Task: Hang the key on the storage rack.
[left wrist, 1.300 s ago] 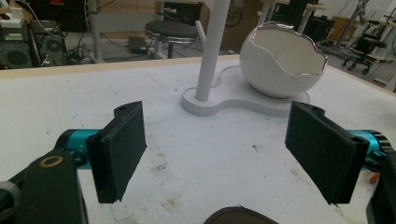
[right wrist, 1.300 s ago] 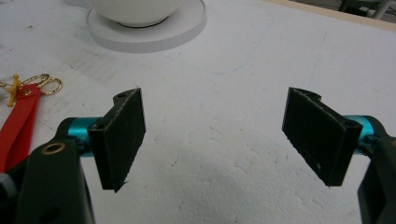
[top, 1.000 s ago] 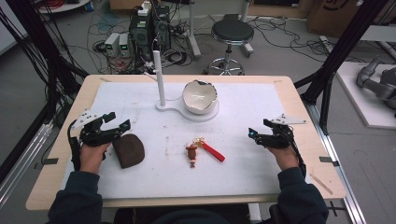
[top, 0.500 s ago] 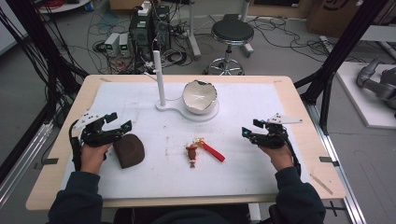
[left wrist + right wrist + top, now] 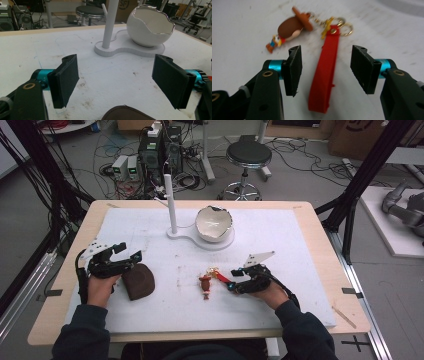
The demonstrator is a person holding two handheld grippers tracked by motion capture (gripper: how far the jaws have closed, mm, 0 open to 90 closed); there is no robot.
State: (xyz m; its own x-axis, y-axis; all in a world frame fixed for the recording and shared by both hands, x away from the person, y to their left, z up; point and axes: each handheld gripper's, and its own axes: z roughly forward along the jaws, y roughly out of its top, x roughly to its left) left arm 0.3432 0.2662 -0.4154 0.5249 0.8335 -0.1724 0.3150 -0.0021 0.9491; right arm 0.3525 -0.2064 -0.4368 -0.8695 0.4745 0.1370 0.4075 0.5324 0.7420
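A keychain lies mid-table: a red strap (image 5: pixel 223 278) (image 5: pixel 325 75), gold rings (image 5: pixel 338 25) and a small brown figure with a hat (image 5: pixel 205 284) (image 5: pixel 291 27). My right gripper (image 5: pixel 234 282) (image 5: pixel 328 71) is low over the table with the strap lying between its jaws. The jaws have just been closing, but gaps remain on both sides of the strap and the pads do not press it. My left gripper (image 5: pixel 129 252) (image 5: pixel 120 82) stands wide open at the left, with nothing between its jaws, just over a brown pouch (image 5: pixel 139 281) (image 5: pixel 126 113).
A white egg-shaped bowl (image 5: pixel 214 223) (image 5: pixel 149 27) rests on a flat white stand (image 5: pixel 200 240) with an upright post (image 5: pixel 171 202) at the back middle. A white mat (image 5: pixel 300 270) covers the wooden table. A stool and cables stand on the floor behind.
My right gripper has moved left across the table to the keychain, and its jaws stand narrower around the red strap. The left gripper has stayed put.
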